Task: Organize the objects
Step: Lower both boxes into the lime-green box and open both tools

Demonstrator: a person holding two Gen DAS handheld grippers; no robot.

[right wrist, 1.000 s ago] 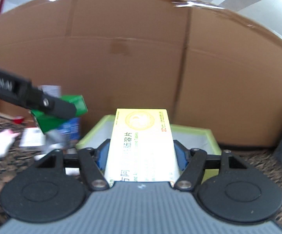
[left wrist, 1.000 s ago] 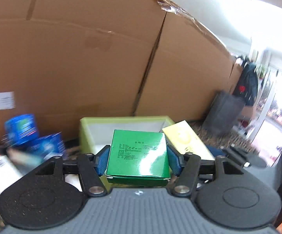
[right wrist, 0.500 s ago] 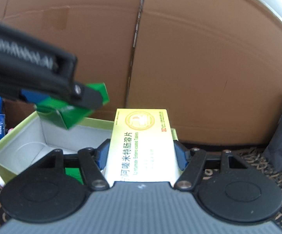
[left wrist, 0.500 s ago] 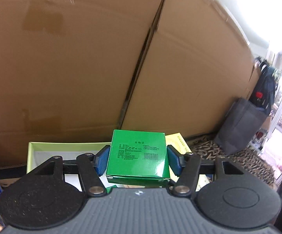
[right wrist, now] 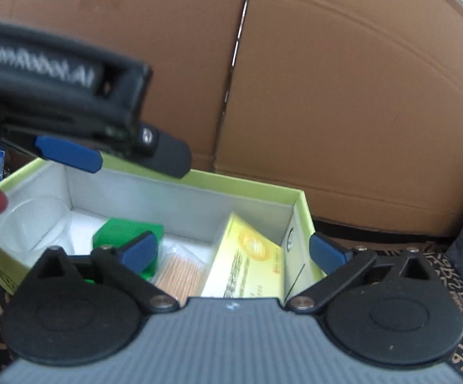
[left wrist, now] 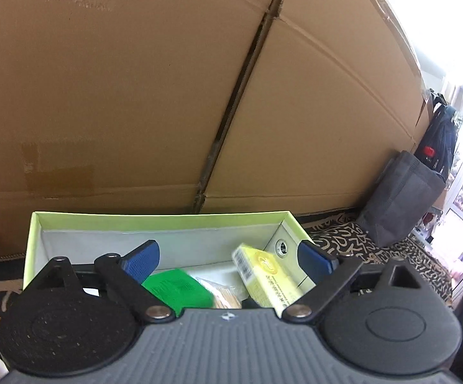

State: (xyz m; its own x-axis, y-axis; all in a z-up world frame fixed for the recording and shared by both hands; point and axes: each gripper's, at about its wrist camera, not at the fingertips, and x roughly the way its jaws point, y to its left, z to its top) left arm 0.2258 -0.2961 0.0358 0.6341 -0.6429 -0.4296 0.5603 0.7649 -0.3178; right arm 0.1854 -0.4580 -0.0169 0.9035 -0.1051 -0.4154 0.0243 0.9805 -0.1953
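As jaws gape, hand-held grippers (left wrist: 228, 260) hover.

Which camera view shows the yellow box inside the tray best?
The right wrist view: the yellow box leans against the light-green tray's right wall, its printed face visible. The left wrist view shows the box blurred and partly hidden behind the gripper body.

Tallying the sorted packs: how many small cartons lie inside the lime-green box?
2: a green carton at left, a yellow carton against the lime-green box's right wall. Others may be hidden.
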